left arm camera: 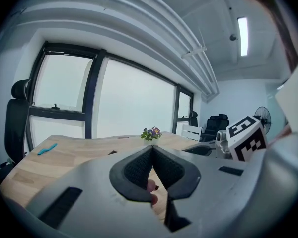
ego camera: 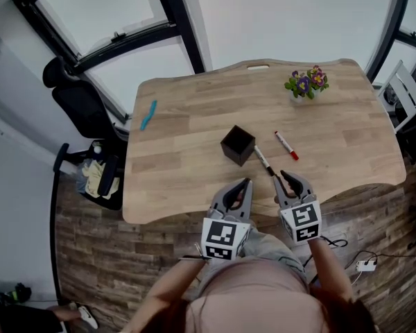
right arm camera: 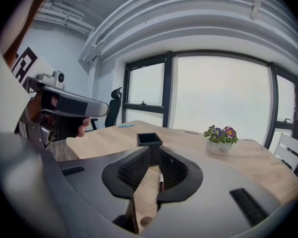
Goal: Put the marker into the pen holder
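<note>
The black marker lies flat on the table, somewhat toward the near edge and about midway along it. It slants, so its far end sits just beside the near right corner of the pen holder. I cannot tell whether the two touch. The pen holder is a black square cup that stands upright, open and well in from every edge.

My right gripper hovers just behind the marker's near end. Its jaws are spread with nothing between the pads. In the right gripper view I look through that gap at a bit of the marker on the wood and at the pen holder beyond.

My left gripper hangs over the near edge, left of the right one. Its jaw tips are pressed together and it holds nothing.

A red marker lies to the right of the black one, apart from it. A flower pot stands near the far right corner. A blue object lies by the left edge, and an office chair stands beyond that edge.
</note>
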Demonstrator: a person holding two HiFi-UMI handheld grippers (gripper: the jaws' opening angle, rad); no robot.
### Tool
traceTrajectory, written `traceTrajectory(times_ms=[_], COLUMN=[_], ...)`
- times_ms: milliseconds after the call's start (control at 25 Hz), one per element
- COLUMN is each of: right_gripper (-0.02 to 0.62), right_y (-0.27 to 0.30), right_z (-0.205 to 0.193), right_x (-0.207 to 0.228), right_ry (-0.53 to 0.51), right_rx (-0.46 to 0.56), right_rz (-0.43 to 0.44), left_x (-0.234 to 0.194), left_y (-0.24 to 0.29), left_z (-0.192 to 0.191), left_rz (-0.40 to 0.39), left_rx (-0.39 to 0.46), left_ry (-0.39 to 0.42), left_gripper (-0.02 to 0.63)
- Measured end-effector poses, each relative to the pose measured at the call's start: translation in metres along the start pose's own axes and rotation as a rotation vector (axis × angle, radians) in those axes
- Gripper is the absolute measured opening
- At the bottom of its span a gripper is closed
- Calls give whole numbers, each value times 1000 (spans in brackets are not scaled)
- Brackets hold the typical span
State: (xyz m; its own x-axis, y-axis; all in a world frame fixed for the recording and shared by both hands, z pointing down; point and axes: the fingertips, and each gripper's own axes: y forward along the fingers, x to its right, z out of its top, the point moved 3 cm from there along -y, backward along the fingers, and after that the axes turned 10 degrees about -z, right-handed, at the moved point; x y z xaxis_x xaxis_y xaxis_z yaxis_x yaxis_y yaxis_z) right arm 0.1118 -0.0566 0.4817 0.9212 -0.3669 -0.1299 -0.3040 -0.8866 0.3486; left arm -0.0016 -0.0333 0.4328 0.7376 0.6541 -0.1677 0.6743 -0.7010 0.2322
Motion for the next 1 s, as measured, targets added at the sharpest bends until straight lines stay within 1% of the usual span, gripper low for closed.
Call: traceTrajectory(times_ms=[440, 720, 1000], right_gripper=[48, 58, 58], right_y=[42, 62, 79], right_z=[-35, -63, -88], right_x=[2, 4, 7], right_ry=[-59, -69, -76], right_rx=[-96, -165, -235], right_rz=[45, 64, 88], left_x=[-22, -33, -40], left_y=[19, 31, 43], left_z=[-9, -24, -29], left_rz=[31, 42, 54], left_rx=[10, -12, -8], left_ry=[-54, -79, -98], left_gripper=[2, 2, 2])
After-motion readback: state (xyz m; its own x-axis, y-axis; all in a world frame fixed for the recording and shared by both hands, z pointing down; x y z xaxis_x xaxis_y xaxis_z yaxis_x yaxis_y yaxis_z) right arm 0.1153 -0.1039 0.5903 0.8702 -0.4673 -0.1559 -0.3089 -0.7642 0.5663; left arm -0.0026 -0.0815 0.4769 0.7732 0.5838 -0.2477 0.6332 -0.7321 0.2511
